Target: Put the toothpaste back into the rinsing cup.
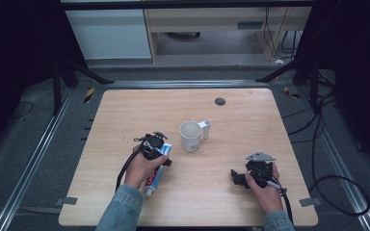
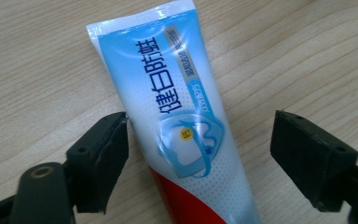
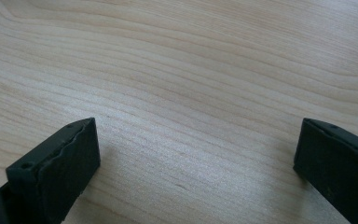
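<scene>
On the pale wooden table, at about eight o'clock from its centre, a toothpaste tube lies flat, blue and white with a red band toward its cap end and printed characters running along its length. Its crimped flat end points toward twelve o'clock in the left gripper view, and the left gripper straddles it with jaws spread wide: the jaw at nine o'clock sits just at the tube's edge, the one at three o'clock stands apart from it with bare wood between. From the high view, the left hand holds that gripper over the tube, a denim sleeve trailing back to the near edge. A white mug stands upright just beyond, at about two o'clock from the tube, its handle turned to three o'clock. Well apart, at about four o'clock from the mug, the right gripper is held low above bare wood, jaws wide and holding nothing.
</scene>
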Motion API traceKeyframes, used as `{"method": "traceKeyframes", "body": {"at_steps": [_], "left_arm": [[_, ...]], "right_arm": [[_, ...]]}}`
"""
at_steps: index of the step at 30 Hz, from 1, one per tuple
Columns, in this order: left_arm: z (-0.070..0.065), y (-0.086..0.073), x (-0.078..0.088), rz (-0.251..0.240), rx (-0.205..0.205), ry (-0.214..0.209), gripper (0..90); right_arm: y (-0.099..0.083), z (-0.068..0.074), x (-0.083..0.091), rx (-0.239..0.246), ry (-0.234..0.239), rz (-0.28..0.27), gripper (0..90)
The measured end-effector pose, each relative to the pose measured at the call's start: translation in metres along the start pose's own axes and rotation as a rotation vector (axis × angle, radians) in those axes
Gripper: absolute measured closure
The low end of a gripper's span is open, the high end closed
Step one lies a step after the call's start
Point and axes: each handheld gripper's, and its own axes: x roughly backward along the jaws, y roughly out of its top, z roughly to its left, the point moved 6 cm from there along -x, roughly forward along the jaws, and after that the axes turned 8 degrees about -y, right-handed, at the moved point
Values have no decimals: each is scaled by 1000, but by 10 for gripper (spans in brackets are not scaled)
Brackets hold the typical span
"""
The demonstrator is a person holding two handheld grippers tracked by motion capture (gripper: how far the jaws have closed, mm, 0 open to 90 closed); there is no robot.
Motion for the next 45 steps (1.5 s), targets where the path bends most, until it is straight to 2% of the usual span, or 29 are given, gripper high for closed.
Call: {"method": "traceKeyframes", "body": {"at_steps": [14,32,40,45], "left_arm": [[4,-2,-3,2,13,3,292],[5,-1,-4,-11,5,24,369],[2,0,-4,-13,-9,30,430],[-1,0,-3,-13,-33,29,539]], "right_arm": [[0,0,0,0,0,0,4],[0,0,0,-1,0,0,4],[0,0,0,-1,0,0,4],[0,0,0,-1,0,0,4]]}}
